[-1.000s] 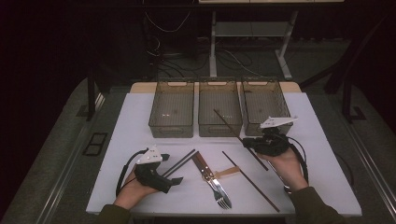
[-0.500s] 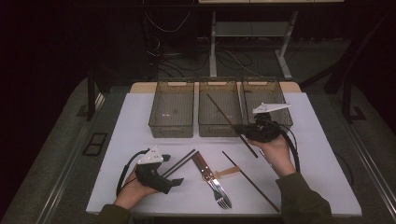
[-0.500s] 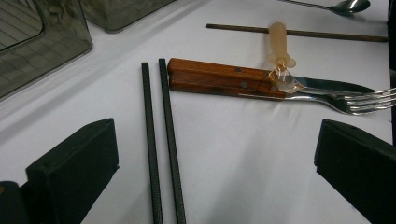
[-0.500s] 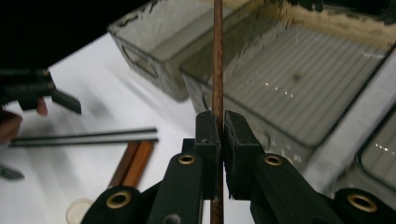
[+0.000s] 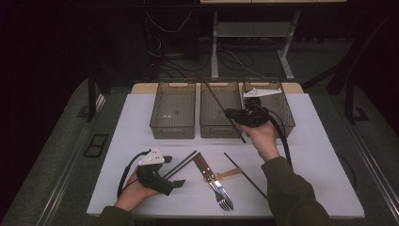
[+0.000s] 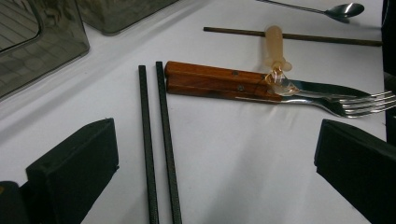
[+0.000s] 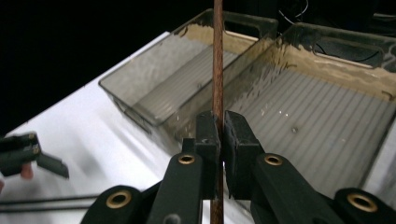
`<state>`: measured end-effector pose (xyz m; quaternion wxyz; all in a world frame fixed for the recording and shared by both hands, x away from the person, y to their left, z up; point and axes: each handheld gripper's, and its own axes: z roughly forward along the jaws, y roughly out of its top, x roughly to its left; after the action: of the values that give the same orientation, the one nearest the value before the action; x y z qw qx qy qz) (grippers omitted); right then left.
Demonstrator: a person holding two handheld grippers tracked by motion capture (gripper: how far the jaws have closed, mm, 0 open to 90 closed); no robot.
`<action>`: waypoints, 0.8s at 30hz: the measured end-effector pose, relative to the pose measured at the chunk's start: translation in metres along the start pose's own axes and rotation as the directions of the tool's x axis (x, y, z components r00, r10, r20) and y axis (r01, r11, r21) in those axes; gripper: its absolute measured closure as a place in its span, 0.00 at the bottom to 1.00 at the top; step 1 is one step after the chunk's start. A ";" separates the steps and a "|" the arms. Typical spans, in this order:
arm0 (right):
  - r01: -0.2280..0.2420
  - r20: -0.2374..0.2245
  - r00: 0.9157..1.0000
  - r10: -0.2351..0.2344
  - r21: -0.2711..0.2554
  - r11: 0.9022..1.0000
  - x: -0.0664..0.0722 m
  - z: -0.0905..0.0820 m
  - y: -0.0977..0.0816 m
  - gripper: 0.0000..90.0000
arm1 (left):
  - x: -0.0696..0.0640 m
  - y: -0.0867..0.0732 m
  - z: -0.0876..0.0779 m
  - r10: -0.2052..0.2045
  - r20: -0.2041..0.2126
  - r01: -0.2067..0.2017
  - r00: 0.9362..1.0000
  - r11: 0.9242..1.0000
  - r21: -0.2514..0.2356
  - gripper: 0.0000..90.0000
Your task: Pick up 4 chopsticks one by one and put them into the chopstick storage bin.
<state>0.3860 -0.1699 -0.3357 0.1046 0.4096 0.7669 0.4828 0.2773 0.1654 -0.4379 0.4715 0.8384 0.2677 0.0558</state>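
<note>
We see a white surface (image 5: 320,155) that carries three clear bins along its far edge: a left bin (image 5: 172,110), a middle bin (image 5: 217,109) and a right bin (image 5: 277,106), set side by side and just apart.

The right tongs (image 5: 230,114), held in the person's right hand (image 5: 261,136), hover above the near rim of the middle bin. Their jaws are pressed together on a brown chopstick (image 5: 223,111), which slants across the middle bin from its far left corner toward its near right corner; in the right gripper view the stick (image 7: 217,70) rises straight up between the two pads.

The left tongs (image 5: 176,183) rest near the near left corner of the surface in the left hand (image 5: 136,193), jaws spread wide and holding nothing.

Between the hands lie two wooden-handled forks (image 6: 261,86) side by side, tines toward the near edge, with a small pale spoon (image 6: 276,51) resting across them. A pair of black chopsticks (image 6: 156,135) lies parallel just left of the handles. A second brown chopstick (image 5: 244,175) lies right of the forks, and a metal spoon (image 6: 327,9) beyond it.
</note>
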 end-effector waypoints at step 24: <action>0.047 0.027 0.999 -0.046 -0.032 0.998 0.036 0.081 0.057 0.94 | 0.000 0.000 0.000 0.004 0.005 -0.004 1.000 1.000 0.004 0.00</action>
<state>0.4382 -0.0789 -0.3215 0.1326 0.3964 0.7668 0.4871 0.2768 0.1655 -0.4376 0.4703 0.8401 0.2648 0.0544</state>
